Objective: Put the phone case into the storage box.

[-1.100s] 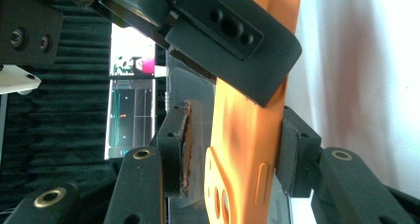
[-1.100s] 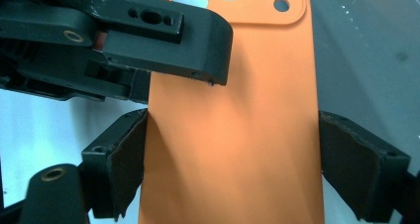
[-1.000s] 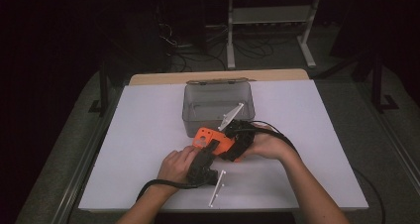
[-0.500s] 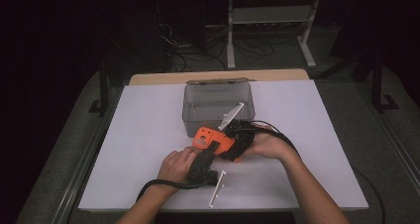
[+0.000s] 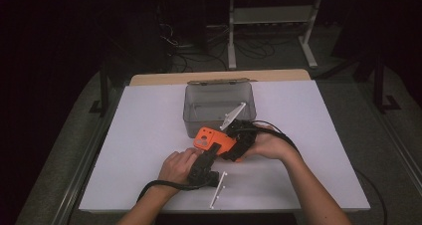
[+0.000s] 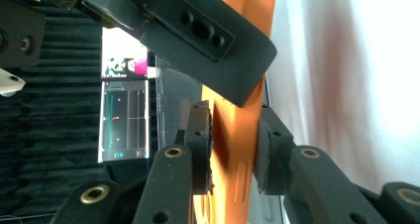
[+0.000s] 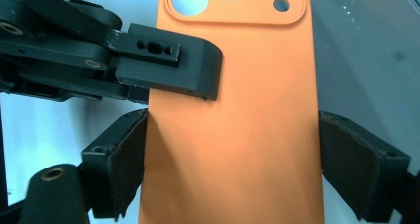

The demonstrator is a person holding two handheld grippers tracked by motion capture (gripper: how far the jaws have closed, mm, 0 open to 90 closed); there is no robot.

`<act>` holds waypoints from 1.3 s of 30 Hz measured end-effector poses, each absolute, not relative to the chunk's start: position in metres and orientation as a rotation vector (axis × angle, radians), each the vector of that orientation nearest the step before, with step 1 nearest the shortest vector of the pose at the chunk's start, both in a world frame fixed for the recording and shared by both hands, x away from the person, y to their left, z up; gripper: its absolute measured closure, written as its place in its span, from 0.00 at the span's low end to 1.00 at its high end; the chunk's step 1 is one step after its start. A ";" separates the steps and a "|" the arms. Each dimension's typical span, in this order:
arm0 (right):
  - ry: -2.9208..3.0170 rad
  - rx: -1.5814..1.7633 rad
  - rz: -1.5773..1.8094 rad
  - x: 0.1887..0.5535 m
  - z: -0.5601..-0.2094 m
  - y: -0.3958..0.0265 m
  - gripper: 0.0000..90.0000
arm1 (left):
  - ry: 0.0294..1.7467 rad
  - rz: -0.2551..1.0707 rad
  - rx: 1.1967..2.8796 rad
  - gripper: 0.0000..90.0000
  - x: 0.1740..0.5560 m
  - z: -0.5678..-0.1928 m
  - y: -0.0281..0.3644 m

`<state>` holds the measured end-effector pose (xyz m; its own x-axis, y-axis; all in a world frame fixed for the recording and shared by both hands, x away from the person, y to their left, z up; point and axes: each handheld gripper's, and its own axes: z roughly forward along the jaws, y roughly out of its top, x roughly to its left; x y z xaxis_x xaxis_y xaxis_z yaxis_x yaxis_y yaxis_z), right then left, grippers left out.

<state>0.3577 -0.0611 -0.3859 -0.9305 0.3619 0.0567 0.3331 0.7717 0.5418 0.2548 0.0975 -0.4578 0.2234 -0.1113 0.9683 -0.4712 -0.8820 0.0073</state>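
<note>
An orange phone case (image 5: pixel 211 138) with a camera cut-out is held just above the white table, in front of a clear box. My left gripper (image 5: pixel 213 153) comes from the lower left. In the left gripper view, the left gripper (image 6: pixel 233 130) has just been closing, and its pads now press on both faces of the case (image 6: pixel 233 154). My right gripper (image 5: pixel 230 146) comes from the right. In the right gripper view, the right gripper (image 7: pixel 230 149) spans the case (image 7: pixel 233 115) with a pad on each long edge. The left gripper's jaw lies across the case's face there.
A clear plastic box (image 5: pixel 195 116) stands on the white table (image 5: pixel 124 160) just beyond the case. A wooden strip runs along the table's far edge. Behind it are a metal stand (image 5: pixel 271 21) and cables on a dark floor.
</note>
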 end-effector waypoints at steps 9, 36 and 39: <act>2.917 0.580 0.877 0.358 -0.386 -0.061 0.17 | -0.569 1.701 2.206 0.83 0.255 -0.458 0.098; 2.953 0.564 0.936 0.360 -0.387 -0.064 0.30 | -0.579 1.635 2.257 0.89 0.255 -0.454 0.100; 2.950 0.559 0.945 0.360 -0.387 -0.065 0.28 | -0.579 1.639 2.255 0.89 0.255 -0.454 0.100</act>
